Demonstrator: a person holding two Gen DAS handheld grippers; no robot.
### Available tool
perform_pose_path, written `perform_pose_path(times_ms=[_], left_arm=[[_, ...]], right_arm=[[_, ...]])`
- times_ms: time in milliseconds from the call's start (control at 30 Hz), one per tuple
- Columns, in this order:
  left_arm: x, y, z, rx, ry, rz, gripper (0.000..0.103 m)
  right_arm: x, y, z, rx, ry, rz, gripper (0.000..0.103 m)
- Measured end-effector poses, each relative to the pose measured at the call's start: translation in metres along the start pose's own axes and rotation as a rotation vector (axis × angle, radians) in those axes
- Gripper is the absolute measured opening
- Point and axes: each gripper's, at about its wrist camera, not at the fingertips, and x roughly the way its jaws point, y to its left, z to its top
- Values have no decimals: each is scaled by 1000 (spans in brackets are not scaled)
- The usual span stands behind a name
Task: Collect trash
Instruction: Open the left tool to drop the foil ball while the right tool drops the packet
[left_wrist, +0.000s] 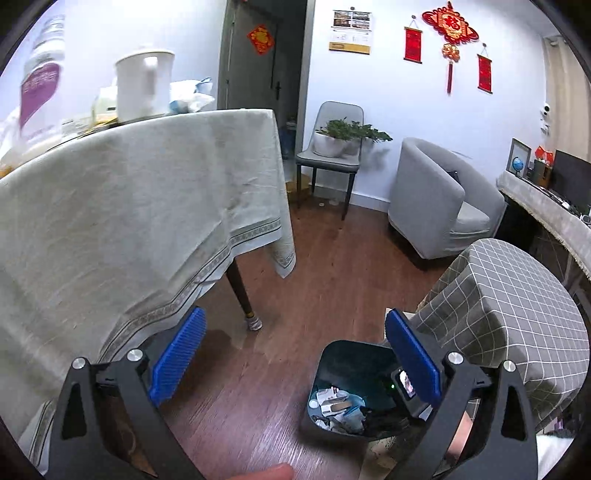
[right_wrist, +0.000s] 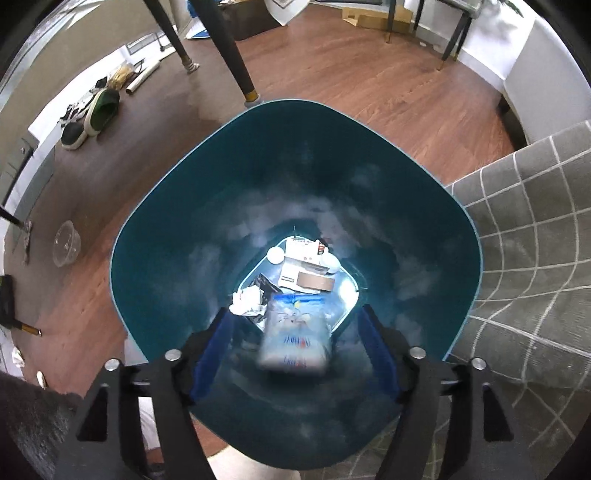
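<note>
A teal trash bin (right_wrist: 155, 206) stands on the wooden floor, directly under my right gripper (right_wrist: 295, 312). The right gripper is open, and a blurred blue-and-white packet (right_wrist: 295, 339) hangs loose between its blue pads (right_wrist: 376, 350), touching neither. Paper scraps, a crumpled tissue and small cartons (right_wrist: 306, 273) lie at the bin's bottom. My left gripper (left_wrist: 295, 317) is wide open and holds nothing, above the floor beside the table. In its view the bin (left_wrist: 347, 362) sits low and to the right.
A table with a pale cloth (left_wrist: 147, 203) and a dark leg (left_wrist: 242, 291) stands to the left. A grey chequered seat (left_wrist: 498, 314) touches the bin's right side. Shoes (right_wrist: 99, 110) and a clear plastic cup (right_wrist: 66, 243) lie on the floor. An armchair (left_wrist: 436, 206) stands further back.
</note>
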Motion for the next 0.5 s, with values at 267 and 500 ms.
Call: perform_pose_path(times_ms=[267, 500], left_arm=[[-20, 2, -11, -29, 8, -1, 99], [-56, -3, -8, -45, -53, 14, 99]], right_arm=[[-68, -1, 3, -12, -163, 3, 74], [-152, 6, -4, -36, -344, -43, 82]])
